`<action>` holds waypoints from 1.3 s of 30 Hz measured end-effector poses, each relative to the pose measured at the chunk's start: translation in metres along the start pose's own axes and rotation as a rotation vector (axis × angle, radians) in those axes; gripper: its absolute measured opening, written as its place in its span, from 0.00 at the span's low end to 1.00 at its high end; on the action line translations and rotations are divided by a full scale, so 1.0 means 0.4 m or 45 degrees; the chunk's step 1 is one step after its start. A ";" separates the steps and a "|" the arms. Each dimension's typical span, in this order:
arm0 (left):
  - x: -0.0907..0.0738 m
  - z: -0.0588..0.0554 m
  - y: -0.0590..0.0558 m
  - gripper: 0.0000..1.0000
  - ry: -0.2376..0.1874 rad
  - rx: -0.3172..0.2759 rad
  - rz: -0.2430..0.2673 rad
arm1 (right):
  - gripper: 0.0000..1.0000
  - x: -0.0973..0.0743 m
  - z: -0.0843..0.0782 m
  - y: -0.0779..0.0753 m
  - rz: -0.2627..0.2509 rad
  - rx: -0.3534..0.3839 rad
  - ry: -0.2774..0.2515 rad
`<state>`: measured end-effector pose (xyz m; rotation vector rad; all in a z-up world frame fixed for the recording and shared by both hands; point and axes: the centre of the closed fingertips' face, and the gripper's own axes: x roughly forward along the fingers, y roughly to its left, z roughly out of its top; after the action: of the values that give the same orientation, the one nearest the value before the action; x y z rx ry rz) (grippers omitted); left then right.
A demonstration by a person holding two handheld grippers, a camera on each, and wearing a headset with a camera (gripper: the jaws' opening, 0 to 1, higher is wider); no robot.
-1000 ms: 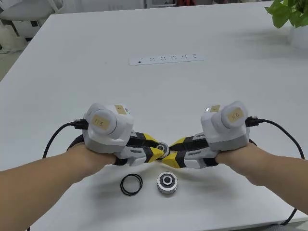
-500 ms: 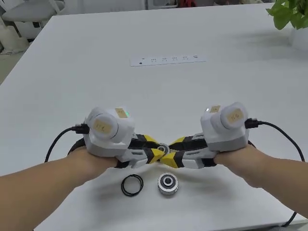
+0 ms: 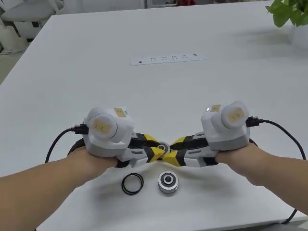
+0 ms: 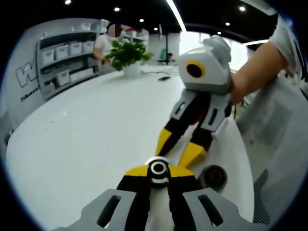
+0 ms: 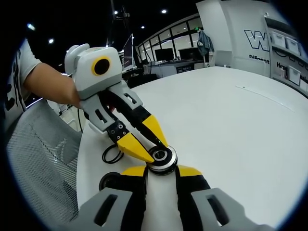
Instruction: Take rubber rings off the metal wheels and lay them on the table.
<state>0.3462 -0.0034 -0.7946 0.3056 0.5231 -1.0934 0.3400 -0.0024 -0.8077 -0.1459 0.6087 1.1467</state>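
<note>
You are holding both tools tip to tip just above the white table (image 3: 144, 96), close to the middle of its near edge. Your left tool (image 4: 157, 172) is gripping a small round silver metal wheel (image 3: 162, 146) between its yellow tips, which are standing narrow, just the wheel's width apart. Your right tool (image 5: 161, 169) is reaching in from the opposite side. Its jaws are also standing narrow, with the yellow tips flanking the same wheel. I cannot tell whether they are pressing on it or only touching it. The wheel is hanging clear of the table between the two tools.

Below the tools, nearer the table's near edge, a second silver metal wheel (image 3: 168, 182) is lying flat. A thin black rubber ring (image 3: 132, 183) is lying just beside it on the side toward the left edge, apart from it and off any wheel.

A long white power strip (image 3: 167, 58) is lying across the table toward the far edge, well apart from your work. A green leafy plant (image 3: 288, 12) is standing at the far right corner.
</note>
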 end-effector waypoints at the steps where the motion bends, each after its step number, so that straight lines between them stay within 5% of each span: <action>1: 0.000 0.000 0.000 0.14 0.000 0.001 0.000 | 0.19 -0.001 0.000 0.000 0.000 -0.001 0.001; 24: 0.000 -0.003 -0.002 0.14 -0.002 0.000 0.009 | 0.03 -0.012 -0.016 0.000 0.014 0.036 0.020; 39: -0.003 -0.005 -0.003 0.13 0.011 0.024 0.018 | 0.00 -0.021 -0.011 -0.021 -0.007 0.185 -0.019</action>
<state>0.3442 -0.0020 -0.7958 0.3302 0.5178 -1.0840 0.3433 -0.0145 -0.8087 -0.0148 0.6759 1.0936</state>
